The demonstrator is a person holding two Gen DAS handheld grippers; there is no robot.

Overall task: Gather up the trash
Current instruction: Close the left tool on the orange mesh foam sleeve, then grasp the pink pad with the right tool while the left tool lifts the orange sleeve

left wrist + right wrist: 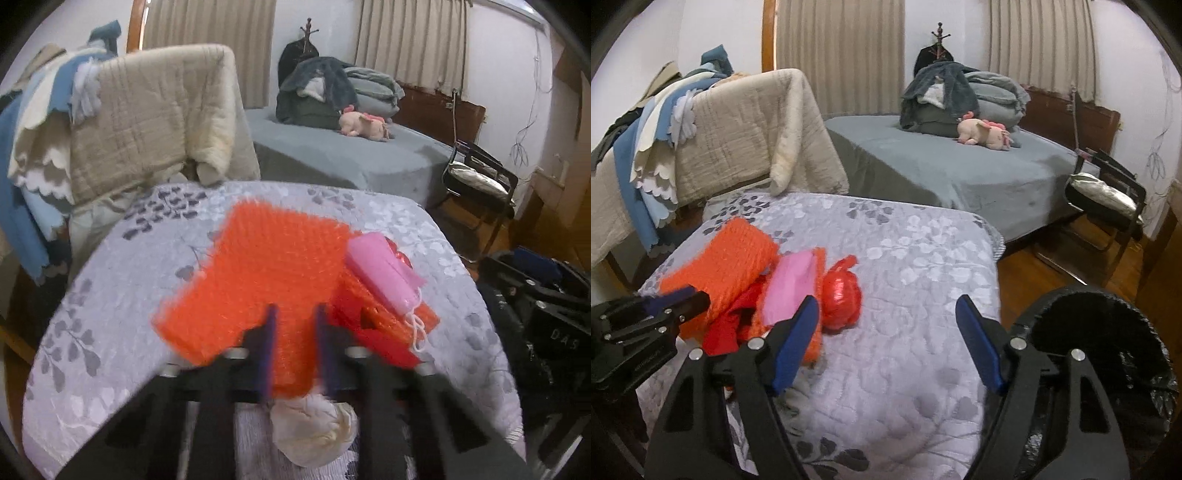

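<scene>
Both views are fisheye, each looking forward and downward along its own jaws, which fill the lower part of the frame. The left wrist view sits close over the orange bubble wrap (258, 280) at frame centre. The right wrist view stands further right, with the same wrap at its middle left and a black-lined bin (1108, 354) at lower right. Both share the floral quilt (110, 295), the draped chair at upper left, the grey bed (942, 166) and the curtains across the top.
</scene>
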